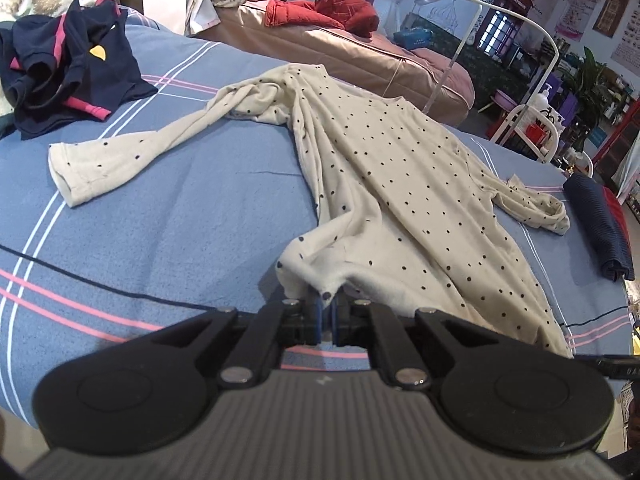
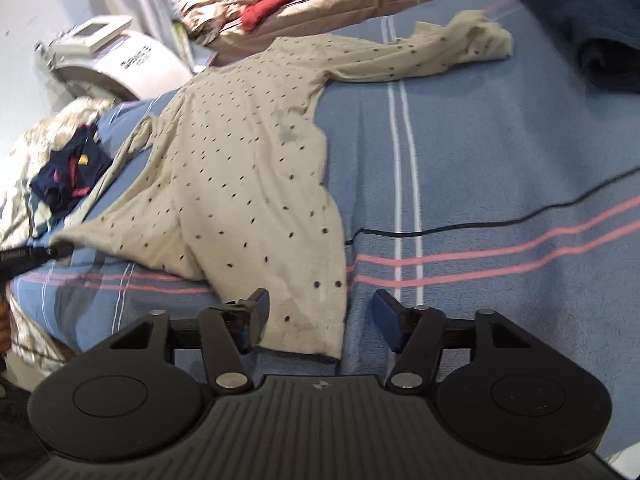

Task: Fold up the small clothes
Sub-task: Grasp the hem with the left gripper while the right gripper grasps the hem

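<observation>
Cream dotted shirt (image 1: 400, 184) lying rumpled, unfolded.

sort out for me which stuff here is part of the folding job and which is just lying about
Part of the job:
- cream dotted top, spread on the blue bedspread
- left gripper, shut on the top's hem corner
- right gripper, open over the other hem corner

Just lying about:
- crumpled navy and pink garment
- rolled dark blue cloth
- red clothes
- black cable
</observation>
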Demonstrator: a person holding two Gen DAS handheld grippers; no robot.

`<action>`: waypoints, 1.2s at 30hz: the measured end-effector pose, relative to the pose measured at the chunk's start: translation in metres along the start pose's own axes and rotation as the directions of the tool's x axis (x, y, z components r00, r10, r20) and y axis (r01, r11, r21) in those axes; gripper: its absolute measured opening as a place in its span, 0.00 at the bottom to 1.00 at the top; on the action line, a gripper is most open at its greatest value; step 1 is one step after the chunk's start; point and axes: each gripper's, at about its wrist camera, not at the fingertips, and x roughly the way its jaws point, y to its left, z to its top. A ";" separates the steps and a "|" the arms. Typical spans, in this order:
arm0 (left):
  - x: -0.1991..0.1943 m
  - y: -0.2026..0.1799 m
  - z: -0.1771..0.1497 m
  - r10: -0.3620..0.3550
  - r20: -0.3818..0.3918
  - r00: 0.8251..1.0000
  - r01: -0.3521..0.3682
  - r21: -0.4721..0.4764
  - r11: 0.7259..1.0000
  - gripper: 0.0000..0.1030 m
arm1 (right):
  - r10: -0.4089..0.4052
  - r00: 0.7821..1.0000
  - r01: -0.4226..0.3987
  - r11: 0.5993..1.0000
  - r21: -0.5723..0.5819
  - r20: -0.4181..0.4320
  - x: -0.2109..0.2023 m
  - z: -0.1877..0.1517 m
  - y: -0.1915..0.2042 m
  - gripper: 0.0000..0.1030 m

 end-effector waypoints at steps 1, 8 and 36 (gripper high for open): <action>0.001 -0.001 0.000 -0.004 -0.004 1.000 0.004 0.000 1.000 0.04 | 0.002 0.999 -0.003 1.000 -0.004 -0.043 0.007 0.000 0.000 0.92; 0.016 -0.001 -0.006 -0.037 -0.038 0.999 0.036 -0.023 0.999 0.04 | -0.045 0.998 0.043 0.997 -0.069 -0.039 0.013 -0.003 0.010 0.13; -0.034 0.062 -0.053 0.112 -0.228 0.967 -0.122 -0.029 0.992 0.05 | 0.156 0.976 -0.098 0.936 0.337 -0.150 -0.002 -0.013 -0.041 0.14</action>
